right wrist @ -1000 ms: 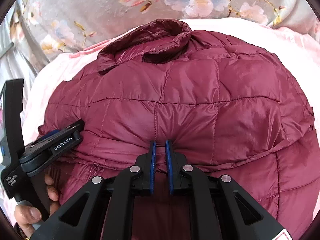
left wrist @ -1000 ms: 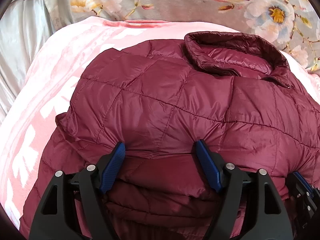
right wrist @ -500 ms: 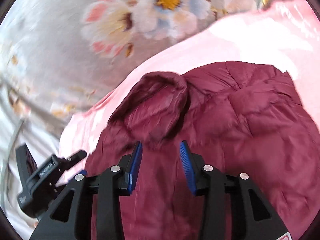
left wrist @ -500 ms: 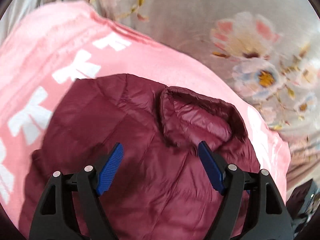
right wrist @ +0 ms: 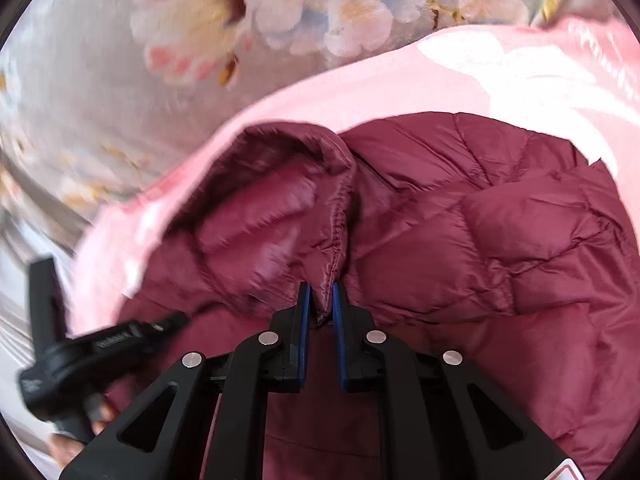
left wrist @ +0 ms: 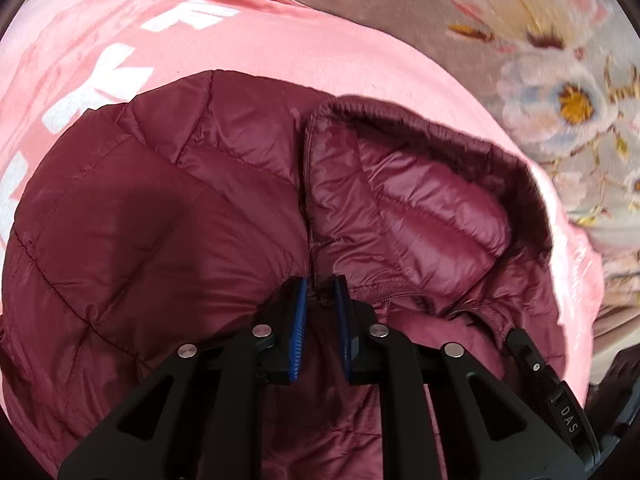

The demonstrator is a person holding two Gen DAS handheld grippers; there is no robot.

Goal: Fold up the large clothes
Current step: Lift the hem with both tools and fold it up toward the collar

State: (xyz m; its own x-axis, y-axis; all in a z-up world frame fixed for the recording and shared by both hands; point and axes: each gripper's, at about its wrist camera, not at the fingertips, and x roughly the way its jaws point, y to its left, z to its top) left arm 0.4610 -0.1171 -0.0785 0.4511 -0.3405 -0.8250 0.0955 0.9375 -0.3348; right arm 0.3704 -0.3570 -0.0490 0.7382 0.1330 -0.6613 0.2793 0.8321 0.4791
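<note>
Left tool (left wrist: 321, 294): jaws have just been closing and now stand nearly together, blue pads pinching a ridge of fabric of the maroon quilted puffer jacket (left wrist: 140, 232) at the left base of its collar (left wrist: 400, 208). The seam where the collar meets the body runs straight ahead of the pads.

Right tool (right wrist: 319, 300): jaws have likewise just closed after a brief opening; pads nearly together, clamped on a gathered edge of the collar (right wrist: 260, 216) at its right end. Quilted back panels spread to the right of this tool.

The jacket lies on a pink blanket (left wrist: 280, 52) with white markings, directly under and ahead of both tools. A grey floral cover (right wrist: 240, 20) lies beyond the blanket, far side of the tools.

In the right wrist view, the left tool's black body (right wrist: 100, 344) sits low to the left, with fingers (right wrist: 100, 414) of the person's hand wrapped on its grip. In the left wrist view, part of the right tool (left wrist: 560, 404) shows low to the right. Both views slightly motion-blurred.
</note>
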